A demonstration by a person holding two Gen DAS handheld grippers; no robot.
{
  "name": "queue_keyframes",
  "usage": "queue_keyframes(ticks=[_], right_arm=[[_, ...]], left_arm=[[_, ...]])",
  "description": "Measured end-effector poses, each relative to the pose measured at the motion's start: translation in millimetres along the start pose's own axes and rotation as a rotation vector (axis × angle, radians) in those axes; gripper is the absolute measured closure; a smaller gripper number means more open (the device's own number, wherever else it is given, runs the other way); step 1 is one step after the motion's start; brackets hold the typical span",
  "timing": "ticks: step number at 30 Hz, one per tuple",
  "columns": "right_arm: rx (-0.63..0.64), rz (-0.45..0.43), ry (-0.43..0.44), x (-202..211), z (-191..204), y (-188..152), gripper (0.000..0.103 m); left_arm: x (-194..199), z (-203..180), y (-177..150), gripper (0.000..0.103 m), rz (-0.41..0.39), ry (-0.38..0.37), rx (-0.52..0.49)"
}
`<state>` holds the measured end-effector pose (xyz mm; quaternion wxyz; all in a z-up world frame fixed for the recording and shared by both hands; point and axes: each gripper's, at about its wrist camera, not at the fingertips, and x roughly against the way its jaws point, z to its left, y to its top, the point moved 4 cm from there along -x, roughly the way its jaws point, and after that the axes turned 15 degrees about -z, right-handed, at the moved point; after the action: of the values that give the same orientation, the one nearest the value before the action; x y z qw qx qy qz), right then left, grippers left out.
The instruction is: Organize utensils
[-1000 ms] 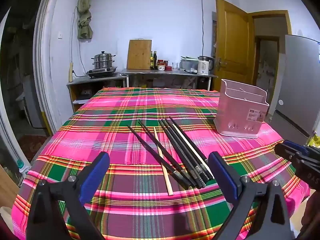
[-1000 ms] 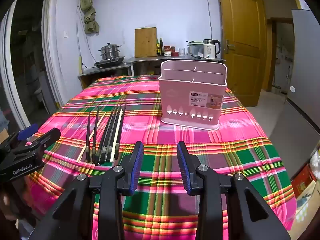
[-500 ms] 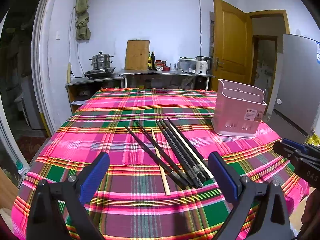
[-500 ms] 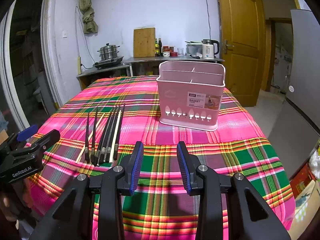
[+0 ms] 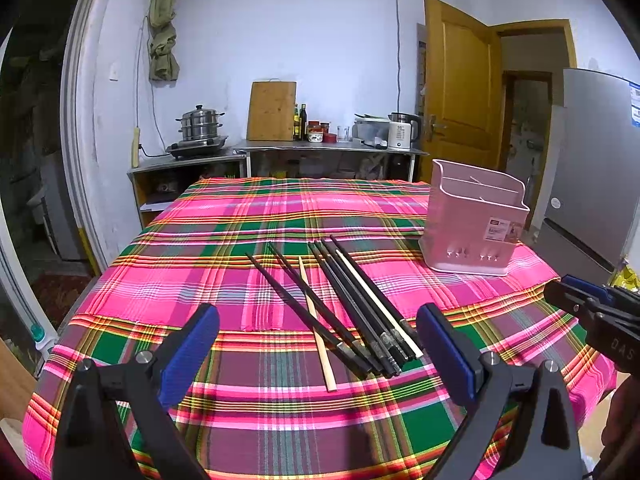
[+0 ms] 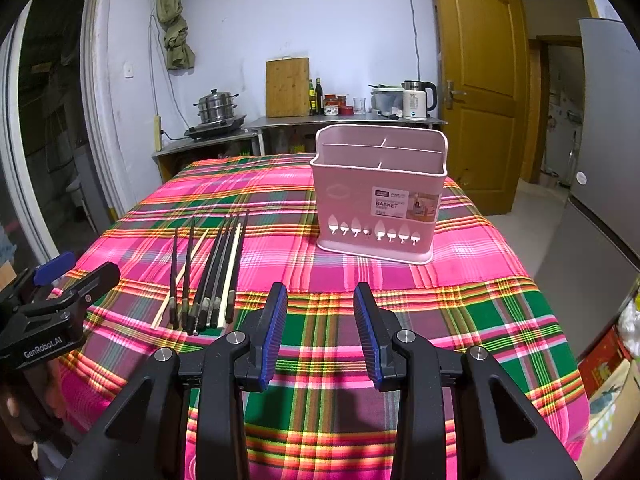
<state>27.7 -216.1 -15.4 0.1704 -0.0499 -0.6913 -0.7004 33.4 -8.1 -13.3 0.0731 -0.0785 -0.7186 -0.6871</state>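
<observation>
Several chopsticks (image 5: 344, 308), mostly black with two pale ones, lie side by side on the plaid tablecloth (image 5: 200, 264); they also show in the right wrist view (image 6: 212, 272). A pink divided utensil basket (image 5: 474, 224) stands upright to their right, also seen in the right wrist view (image 6: 378, 196). My left gripper (image 5: 318, 344) is wide open and empty, just short of the chopsticks' near ends. My right gripper (image 6: 320, 320) is partly open and empty, in front of the basket. Each gripper shows at the other view's edge.
The table's near edge lies under both grippers. Behind the table stand a counter (image 5: 328, 148) with a kettle, bottles and a cutting board, and a steamer pot (image 5: 200, 124). A wooden door (image 6: 476, 92) and a grey fridge (image 5: 600, 168) are on the right.
Both views have shifted slightly; the basket and chopsticks sit a little higher and farther in frame. Nothing has been taken hold of. Both jaws keep the same opening.
</observation>
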Motion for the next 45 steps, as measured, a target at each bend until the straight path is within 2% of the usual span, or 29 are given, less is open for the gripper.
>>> queue_keyframes(ticks=[45], right_arm=[[-0.002, 0.000, 0.001, 0.4, -0.6, -0.2, 0.067]], left_arm=[[1.4, -3.4, -0.8, 0.003, -0.001, -0.003, -0.002]])
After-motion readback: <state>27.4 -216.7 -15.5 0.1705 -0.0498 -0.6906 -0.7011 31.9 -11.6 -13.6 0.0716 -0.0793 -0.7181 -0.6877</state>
